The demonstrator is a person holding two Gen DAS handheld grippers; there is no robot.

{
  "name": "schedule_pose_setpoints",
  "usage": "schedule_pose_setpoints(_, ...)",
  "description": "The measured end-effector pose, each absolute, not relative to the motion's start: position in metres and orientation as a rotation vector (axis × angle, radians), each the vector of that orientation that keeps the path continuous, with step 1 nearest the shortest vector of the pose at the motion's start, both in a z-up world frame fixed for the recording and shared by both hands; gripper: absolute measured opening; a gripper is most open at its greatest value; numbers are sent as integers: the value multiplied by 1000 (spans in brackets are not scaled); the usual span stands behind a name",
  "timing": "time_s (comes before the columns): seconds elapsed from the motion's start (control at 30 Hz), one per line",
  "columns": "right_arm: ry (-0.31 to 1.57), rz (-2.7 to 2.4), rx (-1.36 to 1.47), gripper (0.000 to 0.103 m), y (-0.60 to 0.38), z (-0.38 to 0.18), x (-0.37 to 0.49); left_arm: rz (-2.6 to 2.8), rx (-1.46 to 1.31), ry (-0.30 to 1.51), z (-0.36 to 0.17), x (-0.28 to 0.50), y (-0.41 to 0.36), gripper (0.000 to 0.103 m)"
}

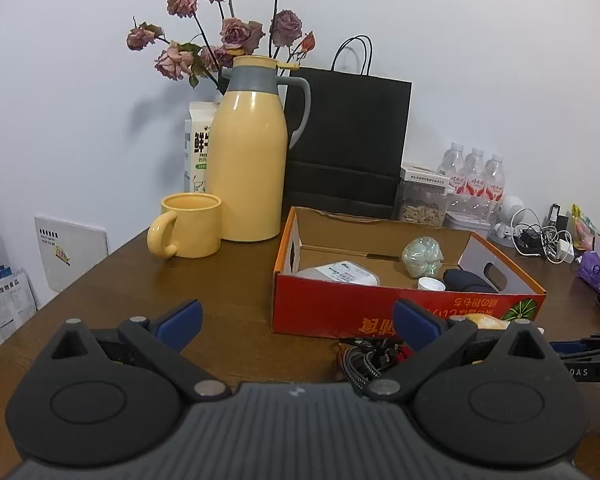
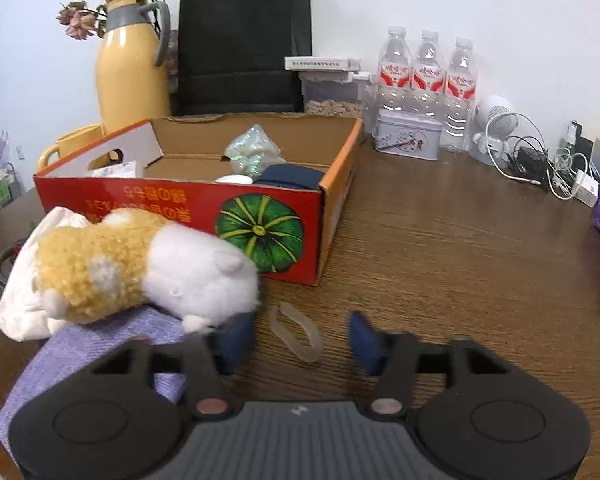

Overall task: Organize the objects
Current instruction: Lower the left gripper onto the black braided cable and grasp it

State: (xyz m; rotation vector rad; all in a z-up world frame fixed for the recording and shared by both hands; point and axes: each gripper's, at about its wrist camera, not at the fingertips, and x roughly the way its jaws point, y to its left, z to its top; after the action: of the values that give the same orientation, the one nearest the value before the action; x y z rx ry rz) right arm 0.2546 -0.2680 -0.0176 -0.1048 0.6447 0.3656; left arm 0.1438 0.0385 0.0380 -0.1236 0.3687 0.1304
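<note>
An open cardboard box [image 2: 140,204] with a red front and a pumpkin picture stands mid-table; in the left wrist view the box [image 1: 332,312] holds a crumpled shiny wrap [image 1: 422,256], a white cap [image 1: 430,283], a dark blue item and a white pack. A translucent rubber loop [image 2: 310,355] lies flat on the table between the blue fingers of my right gripper [image 2: 299,326], whose pads stand apart from it. Left of those fingers a tan-and-white plush toy [image 2: 140,268] rests on a purple cloth [image 2: 100,344]. My left gripper [image 1: 296,316] is wide open before the box, holding nothing.
A yellow thermos [image 1: 248,160], yellow mug [image 1: 192,226] and black paper bag [image 1: 348,140] stand behind the box. Water bottles [image 2: 428,72], a tin [image 2: 408,138] and tangled chargers [image 2: 540,164] line the back right. A braided cable bundle [image 1: 360,364] lies by the box front.
</note>
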Motion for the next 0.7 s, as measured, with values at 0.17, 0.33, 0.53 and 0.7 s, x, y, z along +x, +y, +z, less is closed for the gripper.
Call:
schedule_pose_setpoints(0.17,631,378,-121,6,-262,-16,250,129,-125,370,38,142,37,103)
schedule_pose_setpoints(0.33,571,375,-99,4,-265,-11,239,139,-124,367,39,138,39,103)
schedule_pose_setpoints(0.53,487,356,-96,4,-267,-4,219,158,-130,372,35,136,45,103)
schedule_pose_setpoints(0.7,437,346,-107,4,-265,-1,204,175,-133,396,28,137,51,103)
